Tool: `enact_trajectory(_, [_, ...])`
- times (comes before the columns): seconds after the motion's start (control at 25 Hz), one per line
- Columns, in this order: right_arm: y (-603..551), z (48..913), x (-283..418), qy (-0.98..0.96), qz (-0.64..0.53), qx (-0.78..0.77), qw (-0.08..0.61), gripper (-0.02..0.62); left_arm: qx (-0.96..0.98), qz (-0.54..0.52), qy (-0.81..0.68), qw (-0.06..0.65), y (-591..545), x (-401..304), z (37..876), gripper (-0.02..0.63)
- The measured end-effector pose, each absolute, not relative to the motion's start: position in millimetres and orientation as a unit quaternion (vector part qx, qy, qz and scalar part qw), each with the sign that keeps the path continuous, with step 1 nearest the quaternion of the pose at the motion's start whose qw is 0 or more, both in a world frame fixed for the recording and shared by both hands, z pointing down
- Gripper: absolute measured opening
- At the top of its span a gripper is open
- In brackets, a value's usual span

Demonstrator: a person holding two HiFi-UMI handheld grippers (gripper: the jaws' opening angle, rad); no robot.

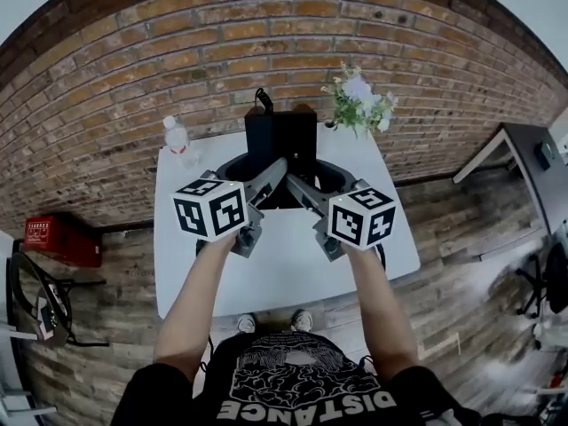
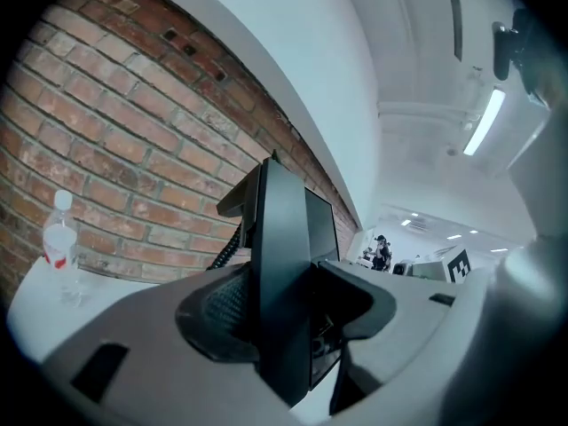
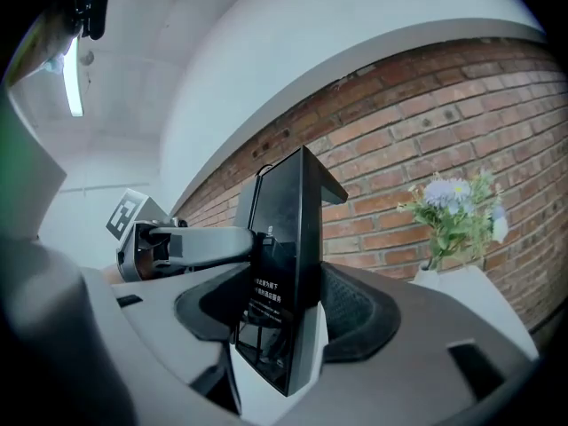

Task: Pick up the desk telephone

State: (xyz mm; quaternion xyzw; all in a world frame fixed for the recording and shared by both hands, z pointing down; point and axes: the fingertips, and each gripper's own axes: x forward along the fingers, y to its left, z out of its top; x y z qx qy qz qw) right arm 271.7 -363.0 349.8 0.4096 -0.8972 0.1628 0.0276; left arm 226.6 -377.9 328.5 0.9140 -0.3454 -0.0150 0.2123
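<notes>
Ceiling light (image 2: 484,121) shines bright; fisheye corners darken

A white table (image 1: 293,269) stands against a red brick wall (image 1: 177,51), with a clear plastic water bottle (image 1: 177,138) at its far left corner and a bunch of pale flowers (image 1: 362,100) with green leaves at its far right corner. On the wood-plank floor (image 1: 453,229), a red box (image 1: 60,238) sits off to the left by the wall. A dark desk (image 1: 532,162) stands well apart to the right.

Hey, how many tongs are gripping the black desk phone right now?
2. The left tongs clamp the left edge of the phone, and the right tongs clamp its right edge. Both are in plain view, none hidden.
</notes>
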Motion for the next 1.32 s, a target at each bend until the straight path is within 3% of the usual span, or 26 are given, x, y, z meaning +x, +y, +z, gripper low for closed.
enact_trajectory(0.64, [-329, 308, 344, -0.855, 0.119, 0.505, 0.004, 0.245, 0.953, -0.019, -0.247, 0.173, -351, 302, 286, 0.224])
enact_trajectory(1.32, [-322, 310, 350, -0.853, 0.118, 0.508, 0.004, 0.245, 0.955, -0.015, -0.242, 0.173, -344, 309, 287, 0.224])
